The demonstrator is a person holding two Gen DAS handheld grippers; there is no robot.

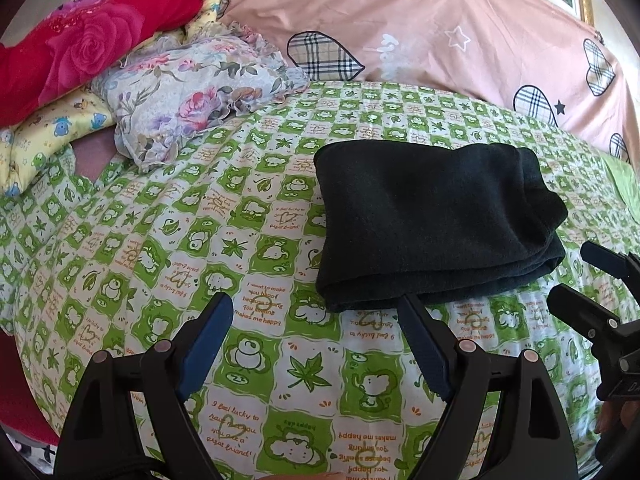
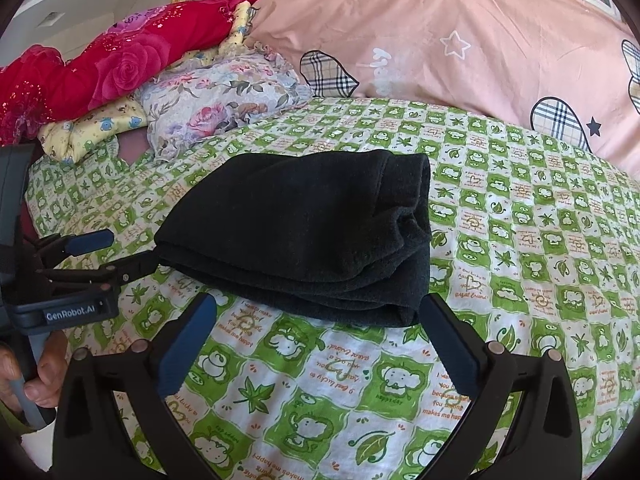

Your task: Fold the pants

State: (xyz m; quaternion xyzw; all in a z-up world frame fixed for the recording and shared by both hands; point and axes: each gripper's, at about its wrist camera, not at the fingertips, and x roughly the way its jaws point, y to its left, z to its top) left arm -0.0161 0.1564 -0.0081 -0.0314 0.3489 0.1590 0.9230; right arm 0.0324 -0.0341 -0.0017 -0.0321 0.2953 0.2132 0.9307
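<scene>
Folded black fleece pants [image 1: 436,220] lie (in a thick bundle) on the green-and-white cartoon-print bedsheet [image 1: 168,240]; the left gripper [image 1: 316,308] and right gripper [image 2: 316,308] both hover spread wide, empty, just before it

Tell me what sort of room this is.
Most likely a bedroom: the folded black pants lie on a bed sheet printed green and white, with a large pink pillow and stacked floral pillows at its head.

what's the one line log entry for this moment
pants: folded bundle on bed sheet | left gripper: jaws open, empty | right gripper: jaws open, empty | neither touches pants
</scene>
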